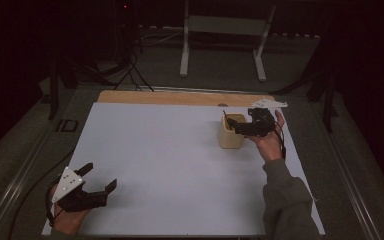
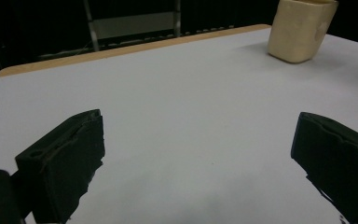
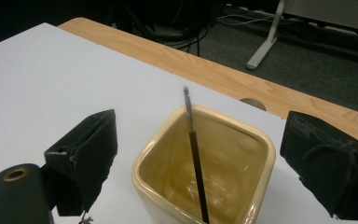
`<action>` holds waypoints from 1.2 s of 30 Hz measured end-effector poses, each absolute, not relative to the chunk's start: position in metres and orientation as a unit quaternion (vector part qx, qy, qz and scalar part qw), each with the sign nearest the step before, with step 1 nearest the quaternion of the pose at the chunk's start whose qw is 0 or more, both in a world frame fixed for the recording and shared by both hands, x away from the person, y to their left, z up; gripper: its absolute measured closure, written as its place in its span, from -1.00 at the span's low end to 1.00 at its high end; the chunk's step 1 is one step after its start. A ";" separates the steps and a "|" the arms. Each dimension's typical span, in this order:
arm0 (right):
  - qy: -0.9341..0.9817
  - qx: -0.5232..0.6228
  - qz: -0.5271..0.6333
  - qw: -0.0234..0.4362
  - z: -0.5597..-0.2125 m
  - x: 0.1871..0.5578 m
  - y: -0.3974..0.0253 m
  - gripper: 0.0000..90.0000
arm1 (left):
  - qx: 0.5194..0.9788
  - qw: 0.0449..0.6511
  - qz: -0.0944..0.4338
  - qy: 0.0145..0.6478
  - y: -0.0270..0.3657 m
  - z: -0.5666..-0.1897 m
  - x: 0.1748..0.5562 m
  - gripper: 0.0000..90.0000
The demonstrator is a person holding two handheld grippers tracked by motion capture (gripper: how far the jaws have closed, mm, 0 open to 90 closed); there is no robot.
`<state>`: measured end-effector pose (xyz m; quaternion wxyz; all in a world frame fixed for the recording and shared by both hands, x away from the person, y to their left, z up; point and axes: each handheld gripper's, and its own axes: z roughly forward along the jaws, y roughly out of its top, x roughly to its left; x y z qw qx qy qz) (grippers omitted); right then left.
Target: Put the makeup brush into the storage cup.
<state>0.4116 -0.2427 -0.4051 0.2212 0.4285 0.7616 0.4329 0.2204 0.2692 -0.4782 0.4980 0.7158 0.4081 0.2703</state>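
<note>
A cream, square-mouthed cup [image 1: 231, 131] stands on the white sheet at the far right; a thin black stick [image 3: 195, 154] leans upright inside the cup [image 3: 205, 173]. My right gripper [image 1: 236, 126] hovers just above and beside it, open, its jaws spread wider than the cup's mouth and touching nothing. My left gripper [image 1: 98, 180] rests near the front left corner of the sheet, open and empty, with bare white surface between its jaws. From there the cup [image 2: 300, 29] shows far off at the upper right.
The white sheet [image 1: 170, 165] covers a wooden table [image 1: 180, 97] whose far edge has a small round hole. Beyond the table stand a white frame's legs [image 1: 222, 45] and dark cables on the floor. A sleeved forearm [image 1: 286, 200] comes in at the lower right.
</note>
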 end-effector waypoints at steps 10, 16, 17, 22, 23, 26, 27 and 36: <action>0.767 0.423 0.429 0.222 -0.403 0.409 -0.243 -0.76 | 0.715 0.499 0.271 0.408 0.269 -0.478 0.220 -0.92; 0.772 0.418 0.426 0.219 -0.402 0.408 -0.243 -0.76 | 0.717 0.497 0.270 0.408 0.269 -0.478 0.221 -0.92; 0.773 0.417 0.425 0.220 -0.402 0.408 -0.243 -0.76 | 0.716 0.497 0.270 0.408 0.269 -0.478 0.221 -0.92; 0.776 0.412 0.425 0.217 -0.401 0.405 -0.243 -0.76 | 0.717 0.497 0.270 0.408 0.269 -0.478 0.221 -0.92; 0.777 0.411 0.425 0.216 -0.400 0.405 -0.243 -0.76 | 0.717 0.497 0.269 0.407 0.269 -0.479 0.221 -0.92; 0.781 0.406 0.424 0.214 -0.399 0.403 -0.244 -0.77 | 0.717 0.498 0.269 0.407 0.269 -0.479 0.221 -0.92; 0.782 0.405 0.423 0.213 -0.399 0.403 -0.244 -0.77 | 0.717 0.497 0.269 0.407 0.268 -0.479 0.221 -0.92; 0.786 0.399 0.423 0.210 -0.399 0.397 -0.249 -0.77 | 0.717 0.499 0.269 0.407 0.268 -0.479 0.221 -0.92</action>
